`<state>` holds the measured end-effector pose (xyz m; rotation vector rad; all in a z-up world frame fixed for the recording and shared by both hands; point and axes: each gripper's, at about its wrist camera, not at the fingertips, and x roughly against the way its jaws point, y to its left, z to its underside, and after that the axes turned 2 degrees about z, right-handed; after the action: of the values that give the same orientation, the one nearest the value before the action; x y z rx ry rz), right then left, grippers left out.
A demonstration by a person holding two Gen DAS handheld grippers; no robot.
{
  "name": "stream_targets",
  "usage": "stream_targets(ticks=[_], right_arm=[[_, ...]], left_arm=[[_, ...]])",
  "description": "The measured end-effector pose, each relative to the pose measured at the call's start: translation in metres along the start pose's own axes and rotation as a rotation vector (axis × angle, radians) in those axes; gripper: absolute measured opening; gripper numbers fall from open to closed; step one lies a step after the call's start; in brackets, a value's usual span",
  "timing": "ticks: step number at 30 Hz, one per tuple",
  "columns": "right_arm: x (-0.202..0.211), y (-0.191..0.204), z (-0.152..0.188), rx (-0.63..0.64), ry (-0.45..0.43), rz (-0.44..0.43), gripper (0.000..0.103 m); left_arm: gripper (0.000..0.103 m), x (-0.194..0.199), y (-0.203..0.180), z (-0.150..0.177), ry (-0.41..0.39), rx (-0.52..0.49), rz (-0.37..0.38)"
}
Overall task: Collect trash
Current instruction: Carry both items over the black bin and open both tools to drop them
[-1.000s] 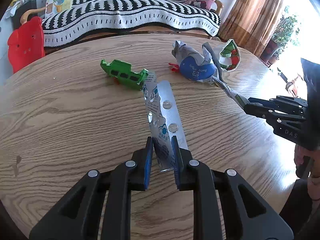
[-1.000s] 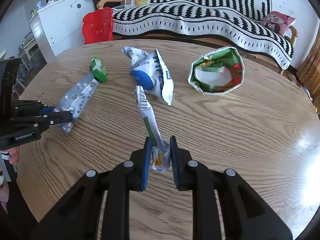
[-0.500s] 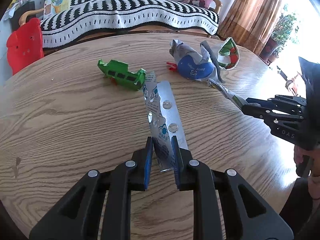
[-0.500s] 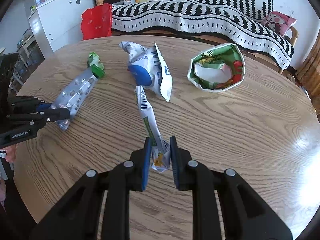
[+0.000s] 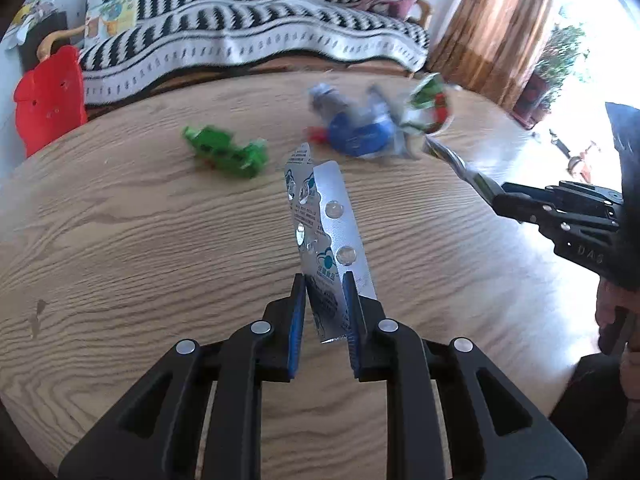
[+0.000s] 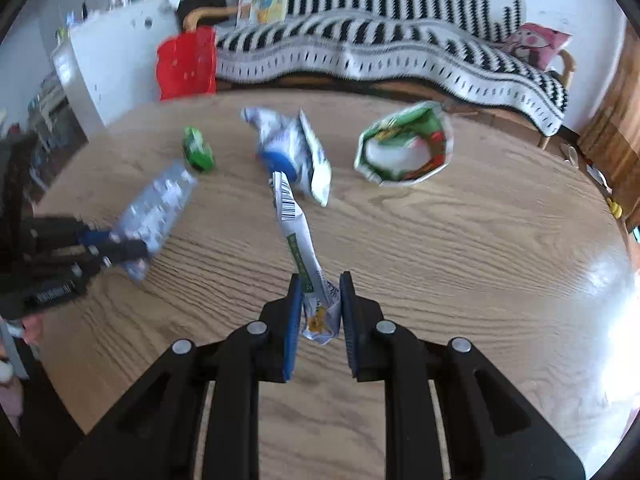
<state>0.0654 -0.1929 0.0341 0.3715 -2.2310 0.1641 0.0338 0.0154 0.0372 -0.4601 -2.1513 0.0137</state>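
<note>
My left gripper is shut on a silver pill blister pack and holds it above the round wooden table. My right gripper is shut on a long white and green wrapper, also lifted. Each gripper shows in the other's view, the right gripper at the right edge and the left gripper at the left edge. On the table lie a crumpled blue and white wipes bag, an open green snack bag and a green piece of packaging.
A bench with a black and white striped blanket stands behind the table. A red plastic chair and a white cabinet are at the far left. Brown curtains hang at the right.
Both grippers have drawn back and shifted while holding their trash; the views are blurred by motion. The trash on the table has not moved.
</note>
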Motion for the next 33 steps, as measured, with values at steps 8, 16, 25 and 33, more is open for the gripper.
stream_targets(ticks=[8, 16, 25, 33], right_arm=[[0.106, -0.058, 0.041, -0.173, -0.171, 0.017, 0.019], [0.227, -0.155, 0.148, -0.27, -0.227, 0.219, 0.019], [0.24, -0.27, 0.362, -0.71, -0.119, 0.265, 0.019], [0.189, -0.284, 0.484, -1.004, -0.028, 0.129, 0.019]], left_arm=[[0.018, 0.026, -0.115, 0.007, -0.053, -0.143, 0.174], [0.018, 0.024, -0.307, 0.01, 0.012, -0.409, 0.361], [0.018, -0.057, -0.482, 0.109, 0.32, -0.578, 0.478], [0.018, -0.106, -0.5, 0.143, 0.486, -0.588, 0.446]])
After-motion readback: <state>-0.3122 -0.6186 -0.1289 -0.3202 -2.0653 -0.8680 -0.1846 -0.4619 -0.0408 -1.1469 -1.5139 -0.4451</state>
